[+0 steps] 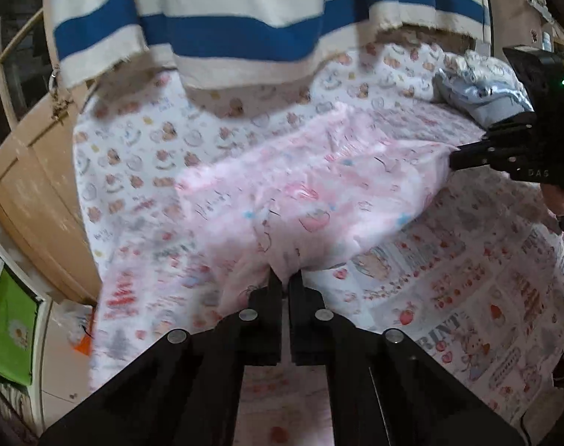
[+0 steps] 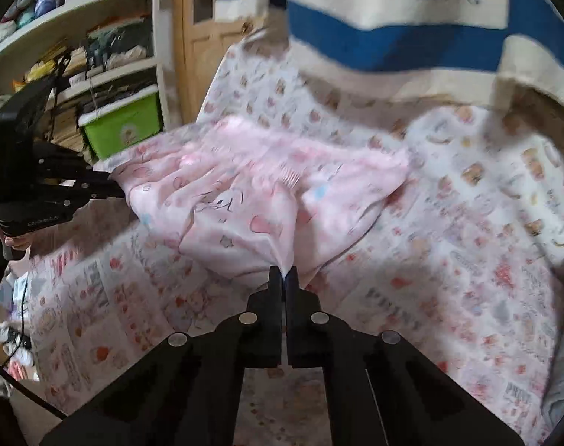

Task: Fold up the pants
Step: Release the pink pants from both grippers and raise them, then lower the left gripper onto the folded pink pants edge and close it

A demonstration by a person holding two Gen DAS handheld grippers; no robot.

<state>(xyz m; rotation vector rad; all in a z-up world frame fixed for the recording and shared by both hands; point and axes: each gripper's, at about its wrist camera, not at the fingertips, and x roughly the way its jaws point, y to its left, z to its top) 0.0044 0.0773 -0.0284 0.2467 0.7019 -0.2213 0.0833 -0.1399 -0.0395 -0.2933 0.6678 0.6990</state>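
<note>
Item: pink printed pants (image 1: 300, 186), spread on the patterned bedsheet (image 1: 467, 297). Left gripper (image 1: 285, 278) and right gripper (image 2: 283, 273) each clamped tight on a near edge, apparently ready to fold it over.

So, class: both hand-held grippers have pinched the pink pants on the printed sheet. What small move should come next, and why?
Probably lift both edges together and carry them across. The left hand-held gripper and right hand-held gripper are each shut on the pink pants, which lie spread and unfolded.
</note>
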